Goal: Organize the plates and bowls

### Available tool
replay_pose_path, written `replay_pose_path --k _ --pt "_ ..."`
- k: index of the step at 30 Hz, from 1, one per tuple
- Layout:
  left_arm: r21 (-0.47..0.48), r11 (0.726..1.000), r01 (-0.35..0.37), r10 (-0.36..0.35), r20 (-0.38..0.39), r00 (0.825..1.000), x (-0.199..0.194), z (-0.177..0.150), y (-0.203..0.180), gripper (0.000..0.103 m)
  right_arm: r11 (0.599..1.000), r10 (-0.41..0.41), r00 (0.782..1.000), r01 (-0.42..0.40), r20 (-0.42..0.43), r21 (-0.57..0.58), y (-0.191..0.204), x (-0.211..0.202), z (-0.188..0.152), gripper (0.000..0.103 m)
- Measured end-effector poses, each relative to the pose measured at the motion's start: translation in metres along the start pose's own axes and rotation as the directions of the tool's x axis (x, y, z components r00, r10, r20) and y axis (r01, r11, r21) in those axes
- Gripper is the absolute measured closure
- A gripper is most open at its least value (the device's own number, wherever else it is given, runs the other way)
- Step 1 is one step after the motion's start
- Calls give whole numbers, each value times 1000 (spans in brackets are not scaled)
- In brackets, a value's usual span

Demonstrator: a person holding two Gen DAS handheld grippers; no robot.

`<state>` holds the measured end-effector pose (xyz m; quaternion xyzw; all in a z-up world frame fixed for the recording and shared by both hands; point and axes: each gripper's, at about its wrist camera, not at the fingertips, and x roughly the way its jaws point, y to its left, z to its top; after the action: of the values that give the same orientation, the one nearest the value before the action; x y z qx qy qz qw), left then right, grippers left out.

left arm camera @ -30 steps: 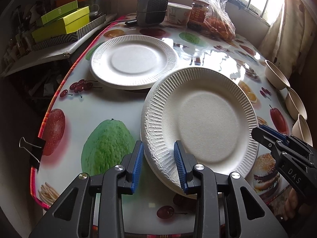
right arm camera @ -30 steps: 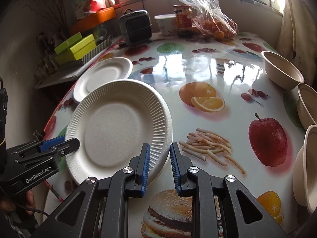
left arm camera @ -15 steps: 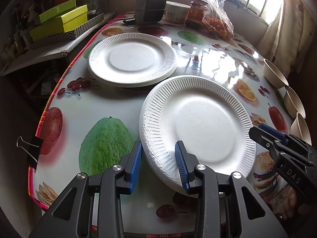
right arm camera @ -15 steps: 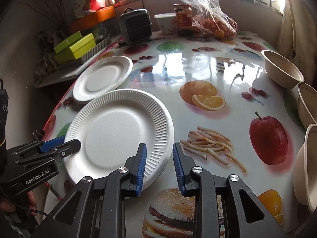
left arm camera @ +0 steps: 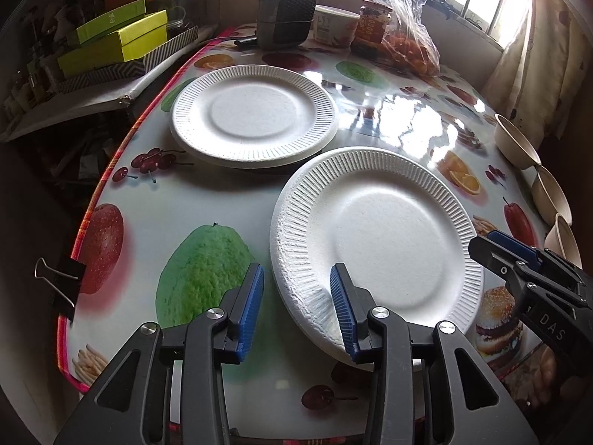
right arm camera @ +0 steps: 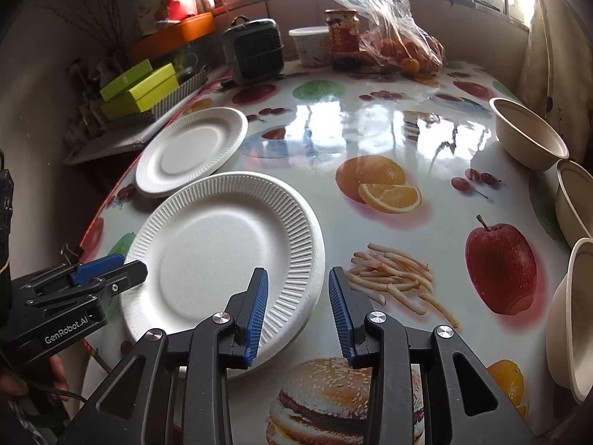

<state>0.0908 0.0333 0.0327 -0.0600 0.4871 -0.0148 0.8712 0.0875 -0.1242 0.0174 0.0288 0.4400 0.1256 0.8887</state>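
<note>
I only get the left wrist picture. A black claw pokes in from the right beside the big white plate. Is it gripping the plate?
Observer: No. The right wrist view shows the right claw opening, with the near plate rim between its jaws and the pads clear of it.
Operator: And those cups along the right edge, is anything in them?
Observer: They are bowls. From that side the far bowl shows its whole inside, and it is empty.
Operator: Who is holding my claw?
Observer: A person's hand shows at the bottom left corner, under the left claw. Its jaws are opening too, with the plate's rim between them.
</note>
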Motion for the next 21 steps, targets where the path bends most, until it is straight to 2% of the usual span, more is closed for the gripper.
replay_pose_path --k 11,15,21 --pt "-31 1000 -4 5 34 999 -8 15 18 61 1000 8 999 -7 41 -24 6 -7 31 61" --pt "-47 999 -10 12 54 998 -10 27 29 61 999 23 997 -20 67 -47 12 -10 50 57" --pt "-92 996 -8 15 78 997 -13 52 54 61 996 44 995 -37 86 -83 19 -7 81 56"
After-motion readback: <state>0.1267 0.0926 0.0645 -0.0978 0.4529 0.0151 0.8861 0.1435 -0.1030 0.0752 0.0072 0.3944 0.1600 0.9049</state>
